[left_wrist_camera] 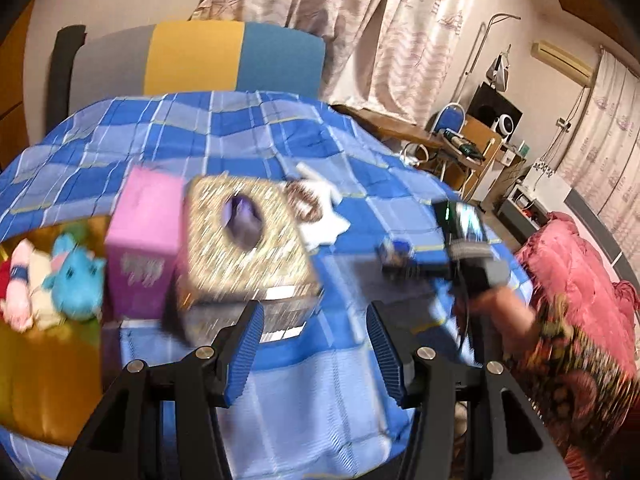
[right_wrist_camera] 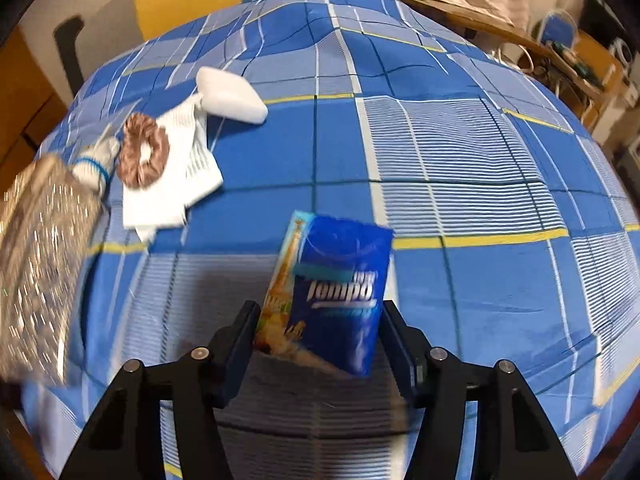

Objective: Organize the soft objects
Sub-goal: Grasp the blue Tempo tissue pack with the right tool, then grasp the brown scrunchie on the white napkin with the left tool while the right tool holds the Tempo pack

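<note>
Left wrist view: our left gripper [left_wrist_camera: 314, 346] hangs wide open and empty over the checked worktop [left_wrist_camera: 240, 136]. Just ahead of its left finger sits the glittery tissue box [left_wrist_camera: 244, 240], with the pink box [left_wrist_camera: 146, 240] beside it further left and the plush toys [left_wrist_camera: 52, 276] in a yellow bin [left_wrist_camera: 44, 380] beyond. Ahead and to the right we see the right gripper [left_wrist_camera: 394, 258] lowered over a small pack. A careless swing of our left gripper could knock the tissue box.

Right wrist view: our right gripper [right_wrist_camera: 318, 334] straddles the blue tissue pack [right_wrist_camera: 340, 292], its jaws half closed around it; blur hides whether the pads press yet. The pack is tilted, so it could twist or slip out. Far ahead to the left, the brown scrunchie [right_wrist_camera: 143, 156] rests on folded white cloths [right_wrist_camera: 188, 160], touching a white sock [right_wrist_camera: 98, 160]
</note>
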Demonstrator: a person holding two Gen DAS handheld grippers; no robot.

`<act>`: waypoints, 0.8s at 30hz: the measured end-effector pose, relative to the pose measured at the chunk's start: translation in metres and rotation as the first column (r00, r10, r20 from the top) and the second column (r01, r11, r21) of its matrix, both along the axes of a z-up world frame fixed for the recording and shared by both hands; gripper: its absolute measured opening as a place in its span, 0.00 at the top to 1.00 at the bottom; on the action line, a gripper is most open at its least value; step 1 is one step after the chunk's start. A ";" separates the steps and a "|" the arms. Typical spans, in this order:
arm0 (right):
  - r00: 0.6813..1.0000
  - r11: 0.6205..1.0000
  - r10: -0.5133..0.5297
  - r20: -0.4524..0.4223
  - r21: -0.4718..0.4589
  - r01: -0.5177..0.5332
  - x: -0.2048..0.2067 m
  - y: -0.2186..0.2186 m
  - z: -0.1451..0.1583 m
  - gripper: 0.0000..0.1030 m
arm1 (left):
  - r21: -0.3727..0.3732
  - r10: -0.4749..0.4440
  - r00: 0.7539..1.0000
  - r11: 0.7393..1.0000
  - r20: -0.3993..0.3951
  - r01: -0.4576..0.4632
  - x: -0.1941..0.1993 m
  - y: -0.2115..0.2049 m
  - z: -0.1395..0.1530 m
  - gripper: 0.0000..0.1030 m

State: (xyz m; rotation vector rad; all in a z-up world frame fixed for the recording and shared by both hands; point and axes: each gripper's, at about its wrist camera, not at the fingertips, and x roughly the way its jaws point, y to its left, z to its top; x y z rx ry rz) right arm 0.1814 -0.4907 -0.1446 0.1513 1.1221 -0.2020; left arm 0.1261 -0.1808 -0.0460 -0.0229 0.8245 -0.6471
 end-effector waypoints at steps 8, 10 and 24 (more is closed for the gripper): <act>0.999 0.999 -0.011 0.040 0.042 0.009 -0.006 -0.005 0.000 0.34 | 0.008 0.005 0.999 1.000 -0.033 -0.005 0.062 -0.072 0.026 0.47; 0.997 0.994 -0.038 0.061 0.108 0.032 -0.008 -0.011 0.001 0.29 | 0.036 0.025 0.999 0.999 -0.048 -0.023 0.076 -0.085 0.024 0.47; 0.990 0.964 -0.125 0.057 0.245 0.108 -0.001 -0.030 0.002 0.47 | 0.260 0.191 0.964 0.955 -0.186 -0.139 0.189 -0.167 -0.046 0.47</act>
